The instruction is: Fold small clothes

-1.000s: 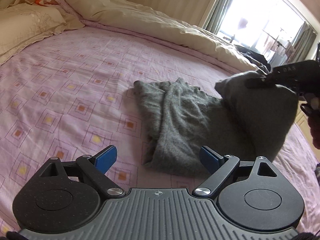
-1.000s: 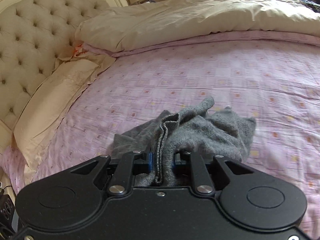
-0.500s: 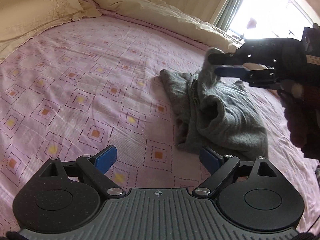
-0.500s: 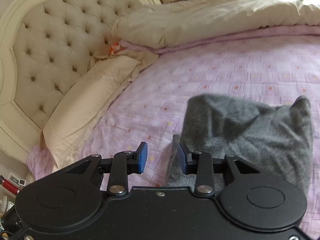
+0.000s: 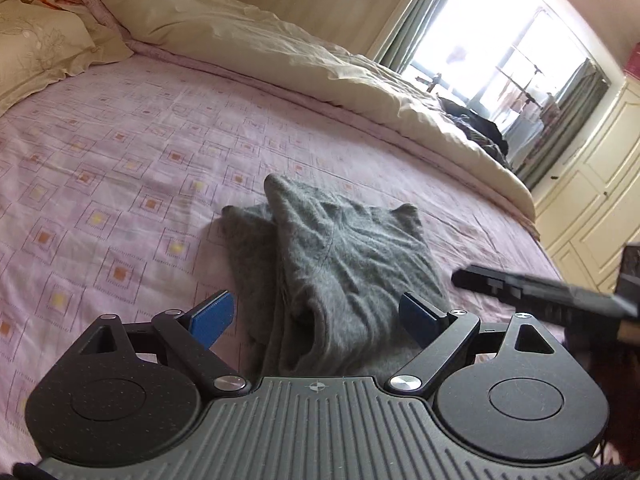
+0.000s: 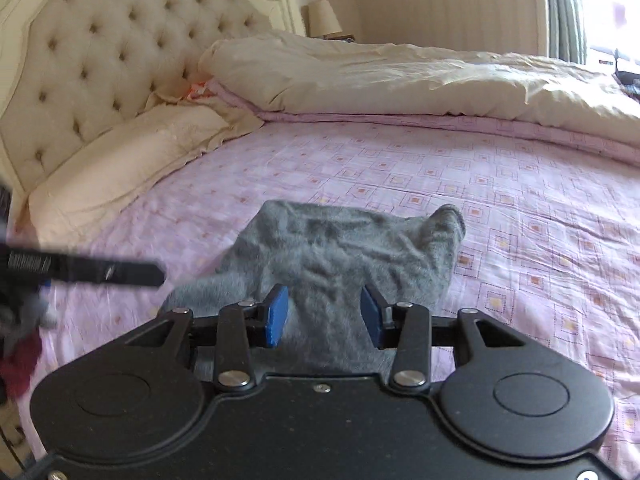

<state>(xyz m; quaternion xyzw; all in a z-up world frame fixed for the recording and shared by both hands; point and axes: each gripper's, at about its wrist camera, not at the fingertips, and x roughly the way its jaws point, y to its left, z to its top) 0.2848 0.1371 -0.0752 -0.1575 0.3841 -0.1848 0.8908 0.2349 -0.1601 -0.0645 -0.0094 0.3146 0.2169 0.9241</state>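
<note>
A grey knitted garment (image 5: 344,264) lies folded over on the pink patterned sheet (image 5: 120,184), one layer on top of another. My left gripper (image 5: 316,318) hovers open just before its near edge, blue pads wide apart, with the cloth below the gap. In the right wrist view the garment (image 6: 348,256) lies beyond my right gripper (image 6: 324,316); its jaws are opening and the pads press on nothing. A blurred black finger (image 5: 500,284) of the right gripper shows at the garment's right side.
A cream duvet (image 6: 400,76) is heaped along the far side of the bed. A pillow (image 6: 120,160) and a tufted headboard (image 6: 100,52) lie to the left. Dark clothes (image 5: 476,128) sit by the window (image 5: 500,52). Cream cupboards (image 5: 592,184) stand at the right.
The right gripper carried a lifted part of the garment across, let go of it and drew back with its jaws widening. The garment now lies flatter and folded. The left gripper shifted with its jaws unchanged.
</note>
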